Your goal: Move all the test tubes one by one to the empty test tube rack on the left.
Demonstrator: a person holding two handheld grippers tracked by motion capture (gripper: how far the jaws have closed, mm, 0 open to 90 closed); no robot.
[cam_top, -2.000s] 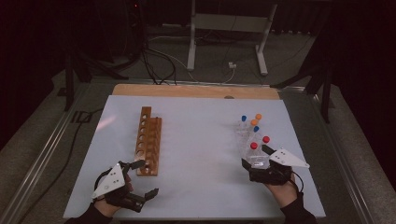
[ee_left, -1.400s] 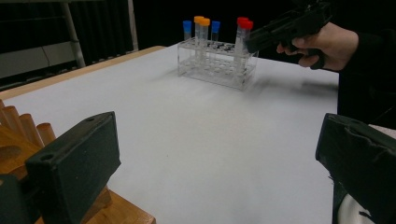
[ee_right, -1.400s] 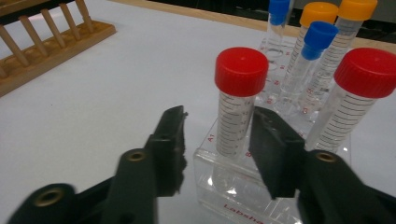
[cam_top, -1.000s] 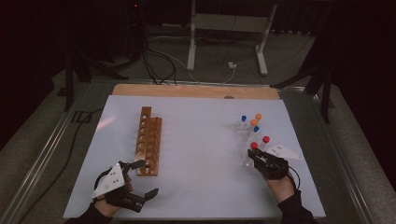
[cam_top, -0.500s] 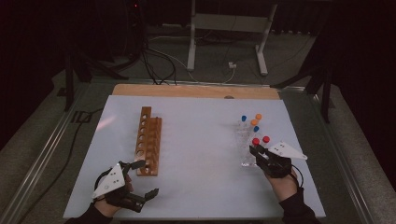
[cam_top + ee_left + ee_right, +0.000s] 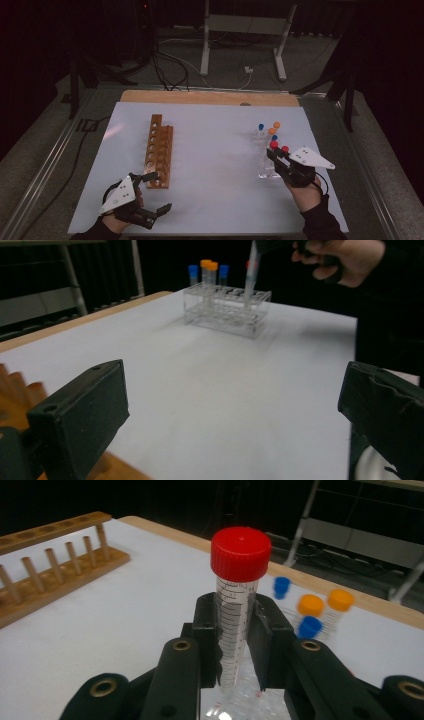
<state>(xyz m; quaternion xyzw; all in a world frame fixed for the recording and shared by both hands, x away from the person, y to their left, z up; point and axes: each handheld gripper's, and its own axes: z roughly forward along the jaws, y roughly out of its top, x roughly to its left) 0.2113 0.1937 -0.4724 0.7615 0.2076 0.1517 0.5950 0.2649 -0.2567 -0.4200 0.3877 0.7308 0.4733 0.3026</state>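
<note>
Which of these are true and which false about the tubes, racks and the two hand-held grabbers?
1. The right gripper is clamped on a red-capped tube. True.
2. The left gripper holds a blue-capped tube. False: its jaws are open and empty.
3. The wooden rack is full of tubes. False: its holes look empty.
4. Orange-capped tubes stand in the clear rack. True.

wooden rack on table at 9 o'clock, clear rack with tubes at 3 o'clock, racks well apart
</note>
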